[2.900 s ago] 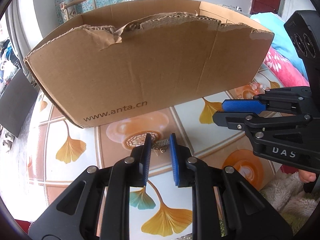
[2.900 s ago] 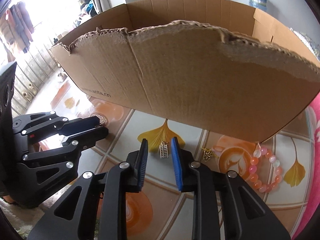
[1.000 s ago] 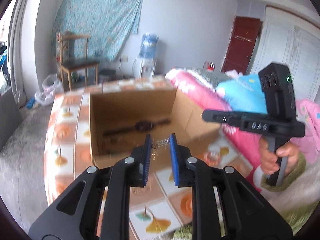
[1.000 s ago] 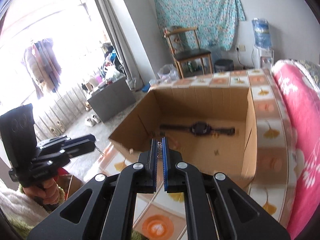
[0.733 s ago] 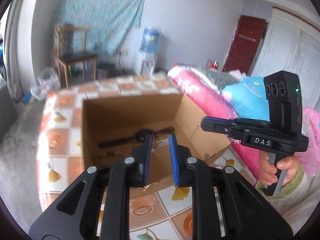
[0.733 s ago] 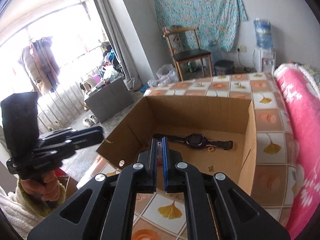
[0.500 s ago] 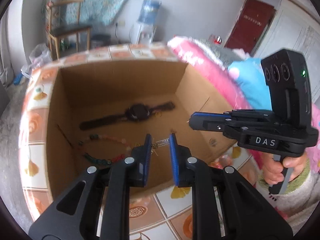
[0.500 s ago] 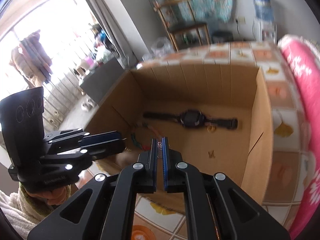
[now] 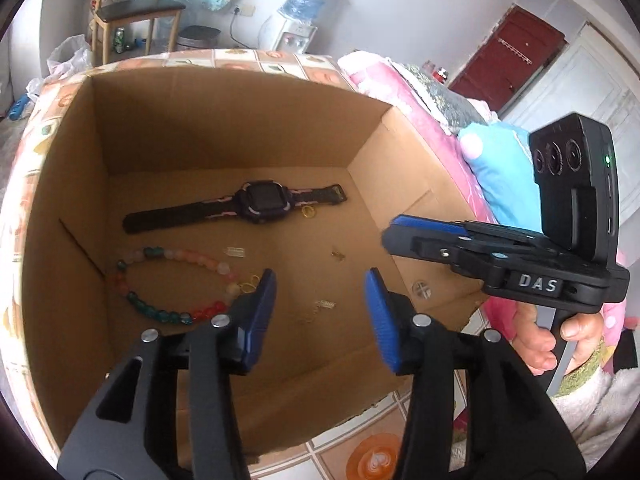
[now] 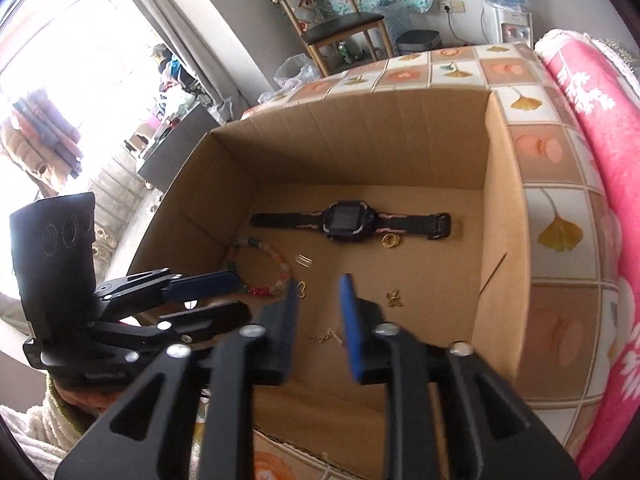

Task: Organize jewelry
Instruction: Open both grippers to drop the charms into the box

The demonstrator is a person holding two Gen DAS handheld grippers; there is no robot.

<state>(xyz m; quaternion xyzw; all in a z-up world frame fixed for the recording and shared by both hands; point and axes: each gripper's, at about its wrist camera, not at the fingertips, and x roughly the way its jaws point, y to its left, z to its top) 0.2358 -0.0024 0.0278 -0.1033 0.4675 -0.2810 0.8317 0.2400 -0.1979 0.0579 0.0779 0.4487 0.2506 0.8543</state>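
Both grippers hover over the open cardboard box (image 9: 224, 128) (image 10: 360, 140). My left gripper (image 9: 320, 308) has its jaws opening; a small silver earring (image 9: 326, 304) shows against the box floor between the fingers, touching neither pad. My right gripper (image 10: 320, 312) also has its jaws opening, with a thin gold-and-silver piece (image 10: 324, 336) loose below the gap. Inside the box lie a black watch (image 9: 260, 204) (image 10: 348, 222), a bead bracelet (image 9: 176, 284) (image 10: 260, 268), a gold ring (image 9: 308, 211) (image 10: 390, 240) and a butterfly earring (image 10: 394, 298).
The box stands on a tiled cloth with ginkgo leaves (image 10: 560, 232). Pink bedding (image 10: 592, 92) runs along the right side. A wooden chair (image 10: 336, 20) and a water dispenser (image 9: 300, 12) stand by the far wall. A person's hand (image 9: 560, 336) holds the right gripper's handle.
Both grippers came forward and down over the box. Each set of jaws has parted, and the small earrings they pinched are no longer between the pads.
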